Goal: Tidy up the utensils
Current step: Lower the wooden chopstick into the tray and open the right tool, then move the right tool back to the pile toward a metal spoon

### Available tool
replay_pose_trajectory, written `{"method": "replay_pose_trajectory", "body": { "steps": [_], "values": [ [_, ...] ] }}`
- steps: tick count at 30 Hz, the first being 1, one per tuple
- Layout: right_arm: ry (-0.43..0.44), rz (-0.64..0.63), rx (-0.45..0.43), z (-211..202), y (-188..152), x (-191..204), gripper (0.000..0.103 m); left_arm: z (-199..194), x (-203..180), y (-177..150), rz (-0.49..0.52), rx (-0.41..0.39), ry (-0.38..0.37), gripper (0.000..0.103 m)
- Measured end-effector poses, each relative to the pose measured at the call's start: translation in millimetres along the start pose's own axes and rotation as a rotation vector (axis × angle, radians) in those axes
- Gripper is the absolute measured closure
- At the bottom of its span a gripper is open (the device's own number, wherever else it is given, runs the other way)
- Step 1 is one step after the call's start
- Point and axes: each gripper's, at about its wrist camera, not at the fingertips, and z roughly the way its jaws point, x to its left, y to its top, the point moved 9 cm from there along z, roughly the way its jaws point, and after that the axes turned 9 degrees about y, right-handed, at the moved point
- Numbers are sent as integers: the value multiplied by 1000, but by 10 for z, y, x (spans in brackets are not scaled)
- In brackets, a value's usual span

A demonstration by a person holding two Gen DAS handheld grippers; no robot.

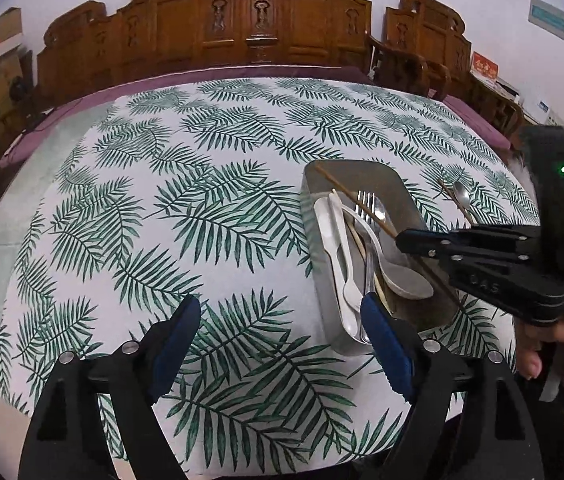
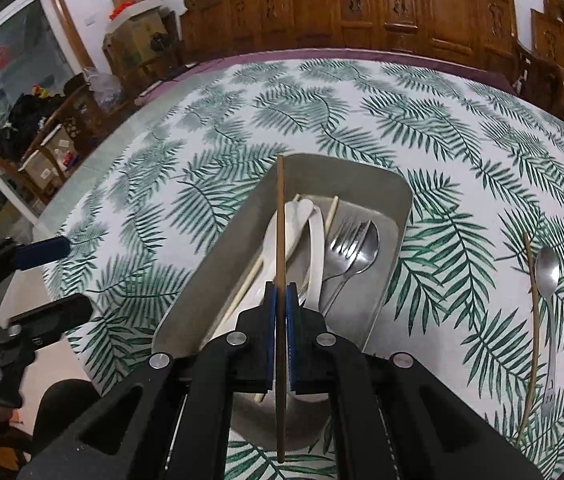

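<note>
The right tool [image 2: 280,300] is clamped on a brown chopstick [image 2: 280,216], its blue pads pressed flat against both sides of the stick, which runs straight ahead from the tips over the grey tray [image 2: 396,216]. Directly beneath and ahead of this tool the tray holds white spoons [image 2: 277,236], a pale chopstick [image 2: 246,284], a metal fork [image 2: 342,248] and a metal spoon [image 2: 366,248]. To the right of the tool, on the leaf-print tabletop [image 2: 209,128], lie a second brown chopstick [image 2: 534,308] and another metal spoon [image 2: 548,276], just beside each other. The left tool [image 1: 282,344] hangs with its jaws spread wide and nothing between them, the tray just ahead of its right finger.
</note>
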Motion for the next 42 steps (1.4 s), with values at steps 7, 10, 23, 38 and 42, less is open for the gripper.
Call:
{"method": "replay_pose_trajectory", "body": {
  "steps": [7, 10, 23, 38, 42],
  "values": [
    [-64, 3, 9, 133, -41, -15, 97, -56, 9, 39, 9, -13, -1, 24],
    [-68, 5, 7, 171, -39, -13, 97, -86, -19, 62, 16, -21, -2, 24],
    [19, 6, -105, -301, 65, -201, 96, -182, -223, 195, 23, -59, -20, 24],
    [-189, 49, -170, -1169, -246, -1695, 96, -69, -1153, 351, 93, -89, -98, 12],
    [-216, 68, -159, -1182, -328, -1990, 85, -6, -1386, 404, 103, -91, -117, 12]
  ]
}}
